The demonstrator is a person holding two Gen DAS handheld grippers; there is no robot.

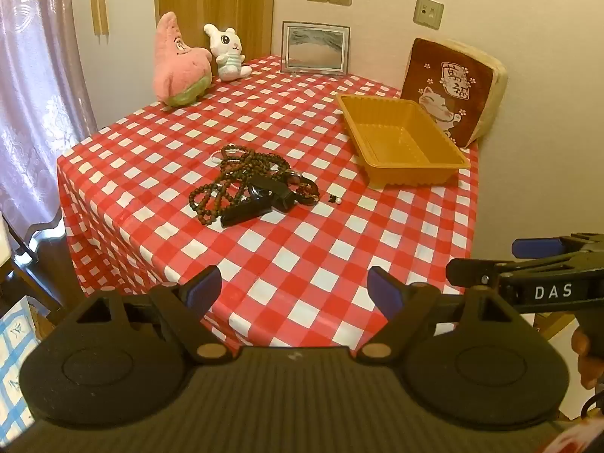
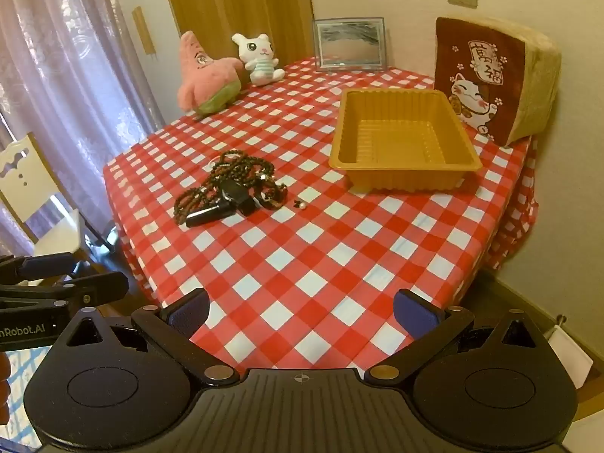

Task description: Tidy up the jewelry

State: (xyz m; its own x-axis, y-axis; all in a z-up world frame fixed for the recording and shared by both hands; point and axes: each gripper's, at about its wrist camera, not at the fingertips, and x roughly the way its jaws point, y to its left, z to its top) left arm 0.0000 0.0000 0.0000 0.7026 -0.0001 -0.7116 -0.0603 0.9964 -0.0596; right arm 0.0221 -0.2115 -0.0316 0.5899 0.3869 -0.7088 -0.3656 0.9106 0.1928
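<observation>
1. L gripper: jaws wide apart, empty, over near table edge. R gripper: same, apart, empty, just right of L.
2. Jewelry pile: mid-table, left of tray; tangled bead strands w/ black strap-like piece on top. Small loose bits just right of pile, one pearl-like.
3. Tray: orange, empty, far right, well apart from pile.
4. Risk: strands knotted, so grabbing one prob. drags whole heap, sheds pieces en route to tray.
5. Risk: loose bits tiny, low on cloth; wide pads may miss, flick off table, or pinch cloth & shift everything.
6. Risk: tray looks light; nudge w/ a finger could slide it toward cushion or right edge.
7. Plush toys, frame at far side, out of path.
</observation>
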